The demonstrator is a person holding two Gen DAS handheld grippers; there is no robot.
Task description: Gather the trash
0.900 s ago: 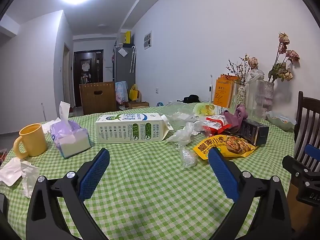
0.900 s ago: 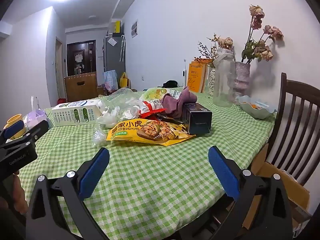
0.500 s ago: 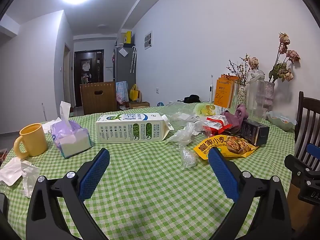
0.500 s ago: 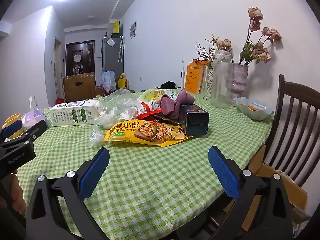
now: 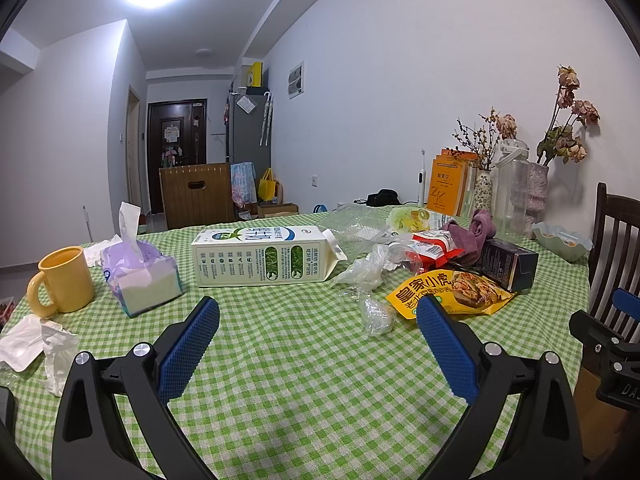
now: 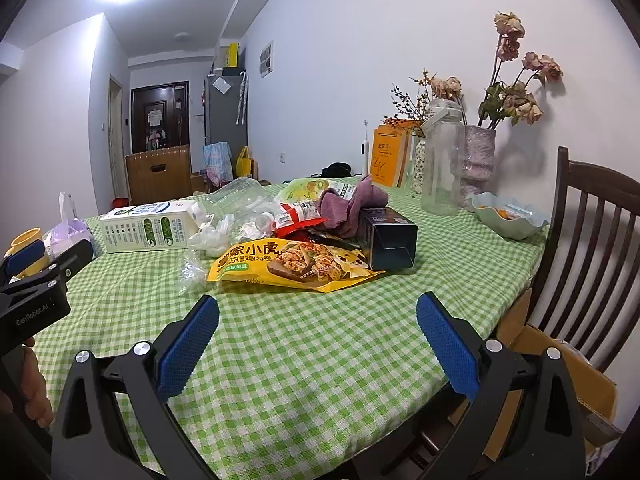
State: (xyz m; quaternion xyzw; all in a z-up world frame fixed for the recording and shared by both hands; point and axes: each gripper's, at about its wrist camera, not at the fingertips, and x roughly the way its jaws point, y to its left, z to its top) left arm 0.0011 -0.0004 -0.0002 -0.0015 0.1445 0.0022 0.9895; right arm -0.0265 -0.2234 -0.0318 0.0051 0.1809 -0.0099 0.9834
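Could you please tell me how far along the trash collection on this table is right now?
Nothing looks collected yet. The milk carton, yellow snack bag, red wrapper, clear plastic scraps and crumpled tissues all lie on the checked table. Nothing is in hand: the left hand-held gripper and right hand-held gripper are both open and empty above the cloth. All the picking up is left.

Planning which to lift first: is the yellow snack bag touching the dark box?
Touching. In the right wrist view the yellow snack bag runs under the dark box, whose front corner rests on it.
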